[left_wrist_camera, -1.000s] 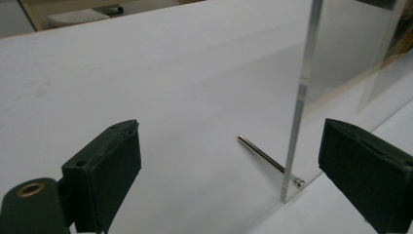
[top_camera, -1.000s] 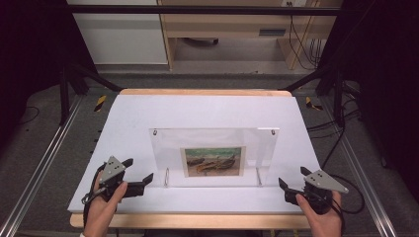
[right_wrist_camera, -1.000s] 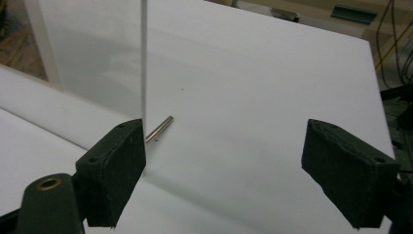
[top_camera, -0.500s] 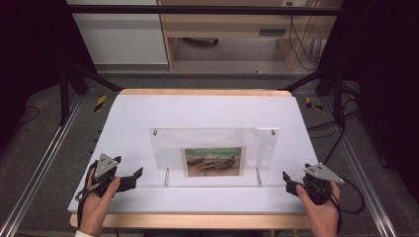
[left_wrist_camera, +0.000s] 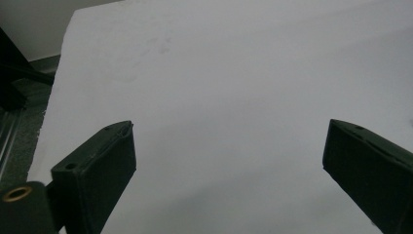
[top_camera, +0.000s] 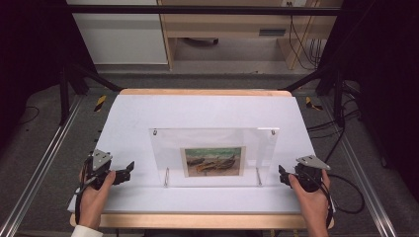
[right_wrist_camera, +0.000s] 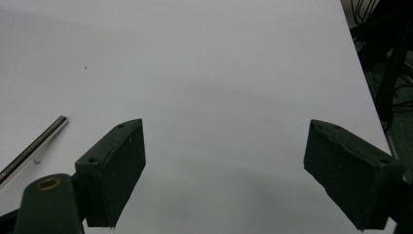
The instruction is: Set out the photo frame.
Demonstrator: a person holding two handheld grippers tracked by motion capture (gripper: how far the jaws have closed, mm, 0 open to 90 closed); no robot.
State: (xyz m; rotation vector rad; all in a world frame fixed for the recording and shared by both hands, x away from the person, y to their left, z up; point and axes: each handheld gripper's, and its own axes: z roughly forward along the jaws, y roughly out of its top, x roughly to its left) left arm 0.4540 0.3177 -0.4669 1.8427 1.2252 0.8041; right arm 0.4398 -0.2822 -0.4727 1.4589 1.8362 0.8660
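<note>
1. Acrylic frame (top_camera: 213, 154): its clear panel is hard to trace against the white tabletop (top_camera: 207, 111); the details of the small boat picture (top_camera: 213, 161) inside it are too small to make out.
2. The frame stands upright at the tabletop's centre front on two metal legs (top_camera: 166, 176), with two studs at its top corners.
3. Left gripper (top_camera: 129, 169) and right gripper (top_camera: 281, 174) rest well apart on either side of the frame, each with jaws spread and holding nothing.
4. One metal leg (right_wrist_camera: 30, 145) is cut off at the right gripper view's edge.
</note>
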